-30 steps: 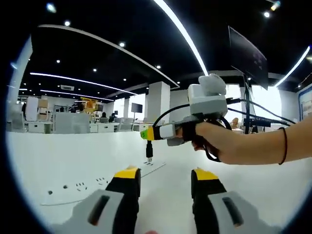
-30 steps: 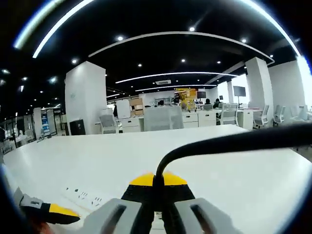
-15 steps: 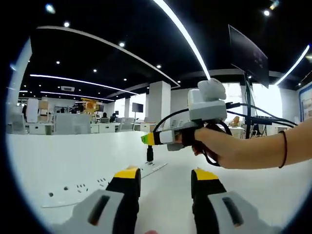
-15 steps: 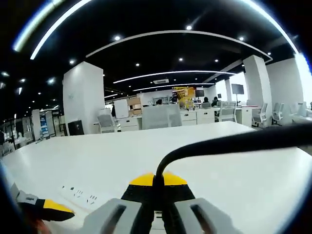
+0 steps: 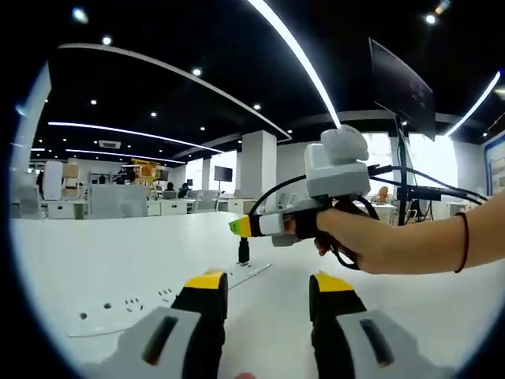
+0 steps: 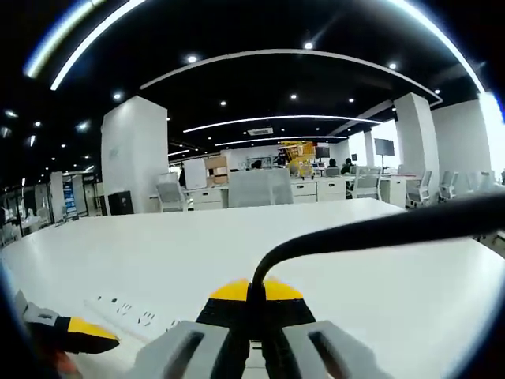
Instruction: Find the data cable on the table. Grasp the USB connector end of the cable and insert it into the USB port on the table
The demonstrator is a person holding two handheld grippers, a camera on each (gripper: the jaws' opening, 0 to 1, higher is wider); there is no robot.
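Observation:
In the left gripper view, a hand (image 5: 359,241) holds my right gripper (image 5: 239,227), which is shut on a black USB connector (image 5: 244,251). The connector hangs straight down, just above the far end of a white power strip (image 5: 150,304) lying on the white table (image 5: 87,253). My left gripper (image 5: 268,283) stands open, low over the table, with nothing between its yellow-tipped jaws. In the right gripper view, the right gripper (image 6: 256,290) pinches the black cable (image 6: 371,229), which arcs up and off to the right. The power strip (image 6: 126,309) lies at the lower left beside the left gripper (image 6: 75,332).
The table is wide, white and bare around the strip. Behind it are office desks (image 6: 316,189), chairs, white pillars (image 5: 256,170) and a dark monitor on a stand (image 5: 401,95). Black leads run from the right gripper toward that stand.
The right gripper has sunk slightly with the connector, closer to the power strip's end. The left gripper has stayed put and open.

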